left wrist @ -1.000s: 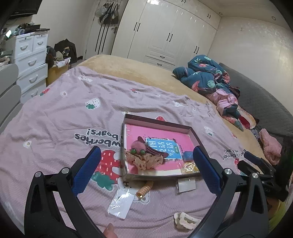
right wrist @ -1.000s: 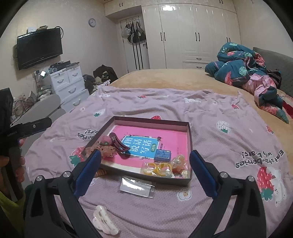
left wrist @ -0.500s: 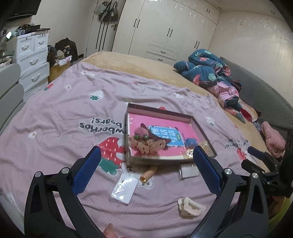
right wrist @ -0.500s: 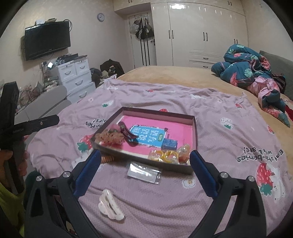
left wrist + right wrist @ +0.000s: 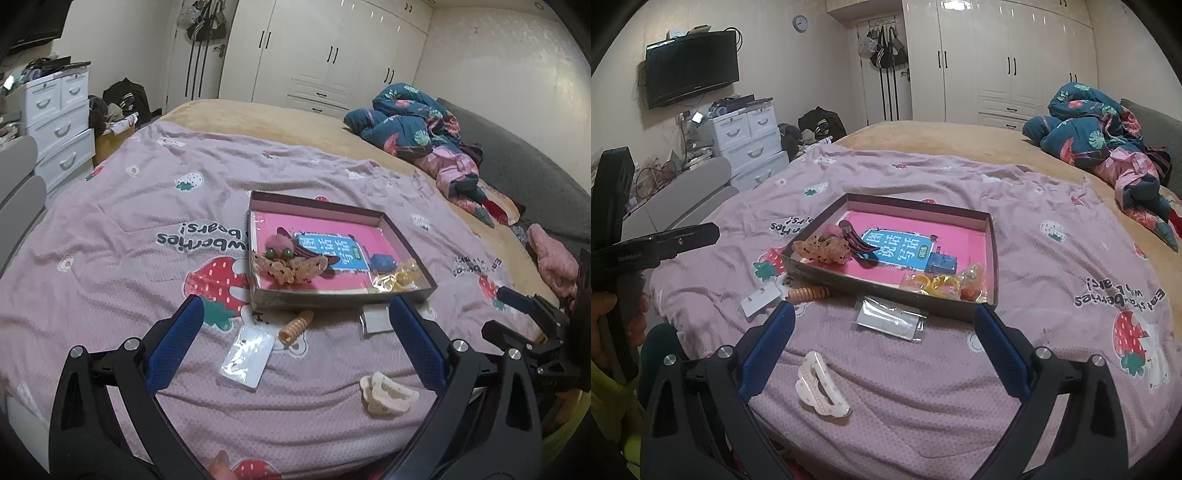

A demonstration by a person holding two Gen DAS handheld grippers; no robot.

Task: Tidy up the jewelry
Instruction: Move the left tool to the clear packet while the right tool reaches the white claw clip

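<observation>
Both tools spread, empty: left tool [image 5: 291,347], right tool [image 5: 884,349]. Nearest on the bed: white claw clip [image 5: 822,386], then plastic packet [image 5: 890,319] and orange coil tie [image 5: 809,293] beside the box [image 5: 991,258]. Risk: slick packet slipping, soft blanket bunching under the pinch.

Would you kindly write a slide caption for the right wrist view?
Open right gripper hovers above a white hair claw and clear packet on the strawberry-print blanket, before the jewelry tray.
</observation>
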